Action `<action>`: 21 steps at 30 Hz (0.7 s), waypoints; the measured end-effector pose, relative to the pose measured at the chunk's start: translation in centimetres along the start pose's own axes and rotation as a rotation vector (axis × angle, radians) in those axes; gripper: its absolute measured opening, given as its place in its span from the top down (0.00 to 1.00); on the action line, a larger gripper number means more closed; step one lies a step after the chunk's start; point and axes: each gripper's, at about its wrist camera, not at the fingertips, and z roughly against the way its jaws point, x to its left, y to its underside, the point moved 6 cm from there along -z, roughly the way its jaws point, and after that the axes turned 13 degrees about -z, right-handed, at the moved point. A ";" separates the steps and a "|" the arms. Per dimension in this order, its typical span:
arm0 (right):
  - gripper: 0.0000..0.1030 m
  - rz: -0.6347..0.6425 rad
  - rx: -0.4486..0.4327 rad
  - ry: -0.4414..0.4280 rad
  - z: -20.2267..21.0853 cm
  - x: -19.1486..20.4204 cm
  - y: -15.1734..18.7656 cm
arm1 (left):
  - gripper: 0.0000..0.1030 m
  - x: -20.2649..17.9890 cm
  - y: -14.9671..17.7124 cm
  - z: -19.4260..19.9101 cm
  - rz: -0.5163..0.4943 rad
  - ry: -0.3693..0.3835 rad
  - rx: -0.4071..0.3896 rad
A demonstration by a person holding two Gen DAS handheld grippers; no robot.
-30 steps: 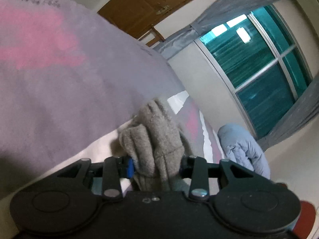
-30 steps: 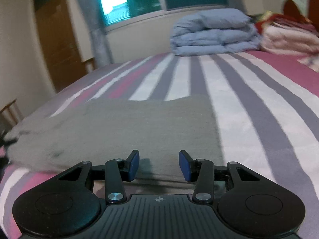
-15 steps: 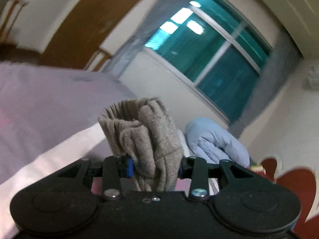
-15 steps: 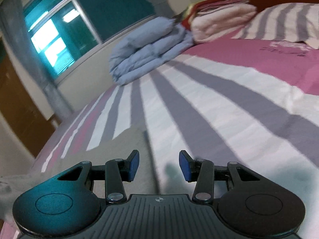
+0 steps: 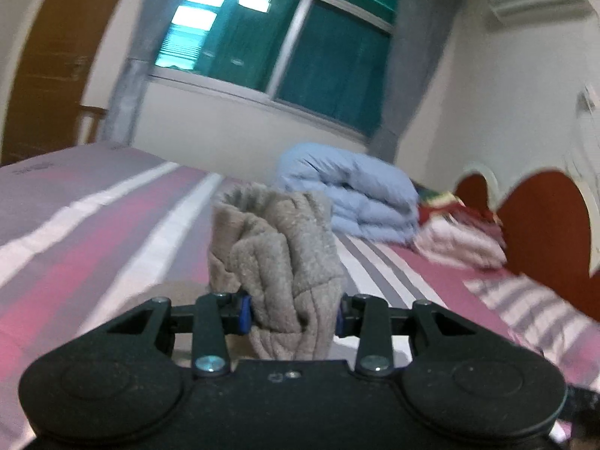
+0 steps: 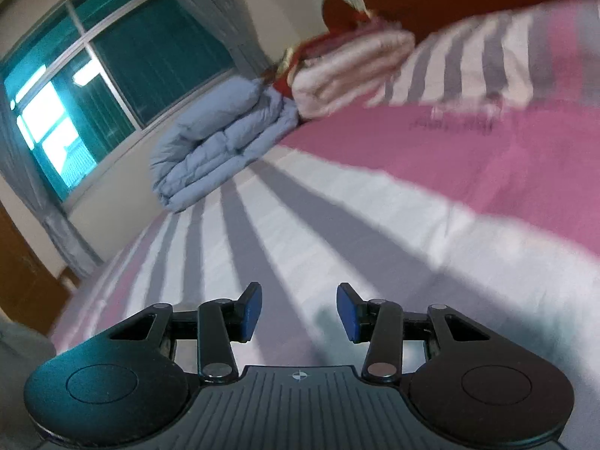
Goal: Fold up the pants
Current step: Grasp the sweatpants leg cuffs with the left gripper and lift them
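above the bed (image 5: 112, 225), left claw (image 5: 292, 313) apparently clamps bunched pants (image 5: 277, 255).

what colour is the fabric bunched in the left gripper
Grey-beige, a fuzzy knit. The pants show best in the left wrist view, pinched in the left gripper.

You've got a striped bedspread (image 6: 337, 225) in pink, white and grey ahead of you. A folded blue duvet (image 5: 360, 195) sits by the wall under the teal window (image 5: 285, 45). Just beside it lies a pale pink folded blanket (image 6: 348, 63), against the red headboard (image 5: 543, 225).
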 end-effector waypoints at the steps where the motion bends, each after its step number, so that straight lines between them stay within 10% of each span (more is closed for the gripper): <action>1: 0.57 0.042 -0.003 0.002 -0.4 0.1 -0.3 | 0.73 -1.0 0.4 -0.5 -0.020 0.006 0.012; 21: 0.57 -0.078 0.075 0.014 -2.8 -2.9 -0.9 | 0.70 -14.7 8.5 -5.1 -0.396 0.056 0.154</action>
